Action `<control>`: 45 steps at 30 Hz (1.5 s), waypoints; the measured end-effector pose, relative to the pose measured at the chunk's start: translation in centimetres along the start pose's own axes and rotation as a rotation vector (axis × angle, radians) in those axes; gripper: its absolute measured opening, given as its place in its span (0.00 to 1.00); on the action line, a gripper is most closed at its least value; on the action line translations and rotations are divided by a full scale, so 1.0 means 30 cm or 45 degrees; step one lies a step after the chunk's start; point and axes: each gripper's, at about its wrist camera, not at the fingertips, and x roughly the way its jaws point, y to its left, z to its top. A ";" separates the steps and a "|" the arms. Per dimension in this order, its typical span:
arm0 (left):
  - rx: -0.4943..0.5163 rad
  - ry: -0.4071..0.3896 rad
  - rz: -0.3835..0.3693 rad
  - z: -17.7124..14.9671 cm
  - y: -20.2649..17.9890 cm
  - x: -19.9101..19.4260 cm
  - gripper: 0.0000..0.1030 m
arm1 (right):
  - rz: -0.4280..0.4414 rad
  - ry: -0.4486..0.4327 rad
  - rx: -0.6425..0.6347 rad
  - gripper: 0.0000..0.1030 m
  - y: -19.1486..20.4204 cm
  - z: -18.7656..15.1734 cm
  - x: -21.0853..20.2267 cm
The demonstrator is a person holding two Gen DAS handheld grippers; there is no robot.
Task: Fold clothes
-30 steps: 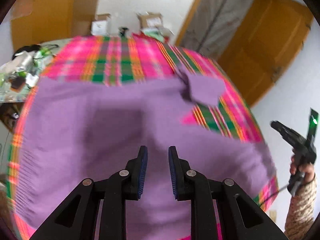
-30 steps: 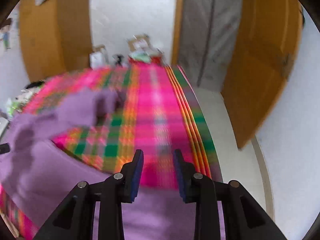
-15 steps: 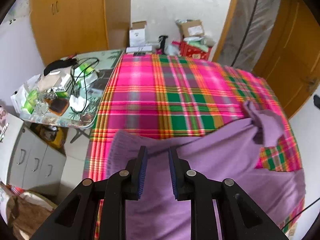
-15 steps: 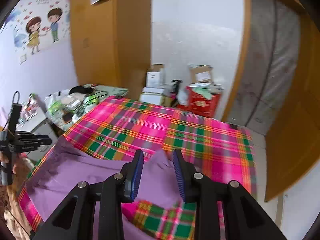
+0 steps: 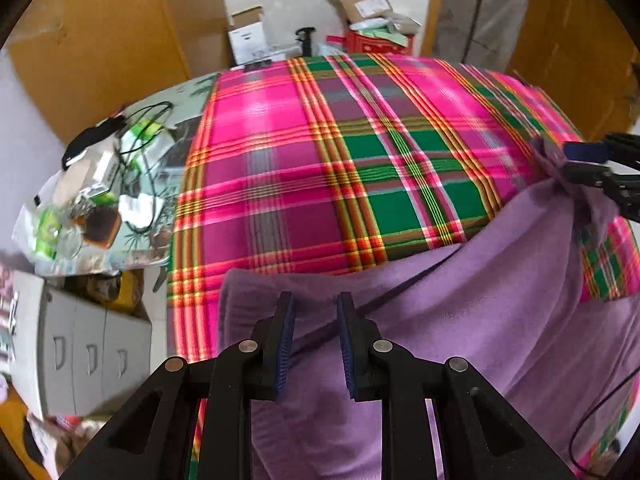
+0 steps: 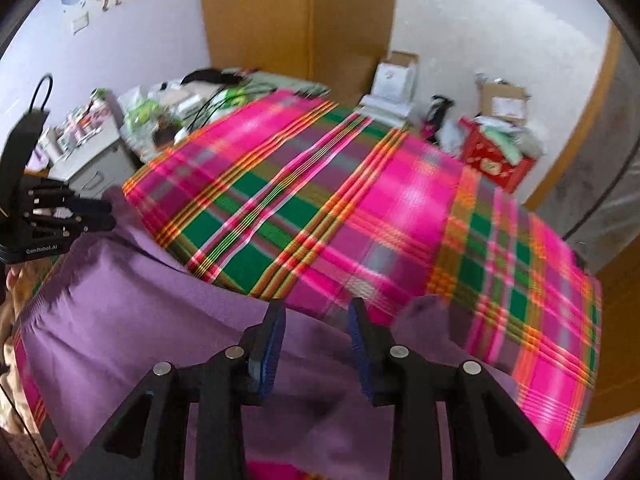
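Observation:
A purple garment (image 5: 480, 320) lies spread over the near part of a bed with a pink and green plaid cover (image 5: 320, 160). My left gripper (image 5: 316, 336) hangs over the garment's left edge, its jaws apart with cloth beneath them and nothing pinched. The right wrist view shows the same garment (image 6: 140, 300), with the left gripper (image 6: 110, 216) at its far left corner. My right gripper (image 6: 316, 340) hovers over the garment's upper right part, its jaws opening, with purple cloth under the gap. From the left wrist view the right gripper (image 5: 580, 164) sits at a raised bunch of that cloth.
A cluttered glass table (image 5: 100, 192) and a white drawer cabinet (image 5: 88, 352) stand left of the bed. Cardboard boxes and a red box (image 5: 372, 36) crowd the far end. Wooden wardrobes and a door line the walls. A cable (image 5: 592, 412) trails at the right.
Both grippers have swung across and come down over the garment's upper edge. The right jaws stand wider than before. The raised purple bunch now sits at the right gripper's tips.

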 end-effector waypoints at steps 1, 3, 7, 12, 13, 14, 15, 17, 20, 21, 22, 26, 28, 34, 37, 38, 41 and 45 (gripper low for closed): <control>0.013 0.006 -0.001 0.003 -0.003 0.013 0.21 | 0.019 0.020 -0.009 0.34 0.005 0.001 0.028; 0.039 0.015 0.000 0.007 -0.014 0.036 0.21 | 0.043 0.053 -0.034 0.34 0.014 0.002 0.071; 0.113 -0.002 -0.048 0.013 -0.037 0.051 0.21 | 0.075 0.085 -0.067 0.36 0.021 -0.001 0.108; 0.163 -0.010 -0.054 0.035 -0.057 0.072 0.22 | 0.093 0.104 -0.068 0.37 0.009 -0.011 0.135; 0.168 -0.005 -0.055 0.039 -0.059 0.079 0.22 | 0.094 0.111 -0.071 0.37 0.007 -0.015 0.140; 0.176 0.004 -0.057 0.042 -0.062 0.087 0.22 | 0.096 0.117 -0.074 0.37 0.006 -0.018 0.144; 0.184 0.015 -0.061 0.045 -0.065 0.097 0.22 | 0.097 0.122 -0.077 0.38 0.005 -0.020 0.147; 0.182 0.033 -0.070 0.051 -0.063 0.115 0.22 | 0.096 0.132 -0.082 0.39 0.003 -0.022 0.153; 0.167 0.062 -0.088 0.059 -0.058 0.139 0.21 | 0.103 0.149 -0.089 0.41 0.002 -0.024 0.169; 0.167 0.063 -0.092 0.062 -0.057 0.143 0.21 | 0.103 0.153 -0.095 0.41 0.004 -0.026 0.173; 0.171 0.059 -0.095 0.064 -0.057 0.143 0.21 | 0.104 0.156 -0.102 0.41 0.005 -0.028 0.177; 0.177 0.046 -0.113 0.076 -0.058 0.145 0.22 | 0.111 0.152 -0.119 0.41 0.003 -0.035 0.181; 0.224 0.030 -0.129 0.071 -0.077 0.141 0.22 | 0.121 0.150 -0.116 0.41 0.000 -0.040 0.181; 0.344 -0.010 -0.150 0.057 -0.114 0.134 0.22 | 0.142 0.146 -0.108 0.41 -0.004 -0.047 0.179; 0.411 -0.014 -0.230 0.043 -0.127 0.123 0.22 | 0.150 0.141 -0.104 0.42 -0.005 -0.052 0.178; 0.433 -0.012 -0.253 0.037 -0.134 0.120 0.22 | 0.152 0.139 -0.103 0.41 -0.005 -0.054 0.177; 0.455 -0.024 -0.240 0.039 -0.146 0.125 0.23 | 0.160 0.134 -0.100 0.42 -0.006 -0.059 0.176; 0.356 -0.029 -0.192 0.077 -0.117 0.145 0.36 | 0.159 0.131 -0.097 0.42 -0.005 -0.059 0.176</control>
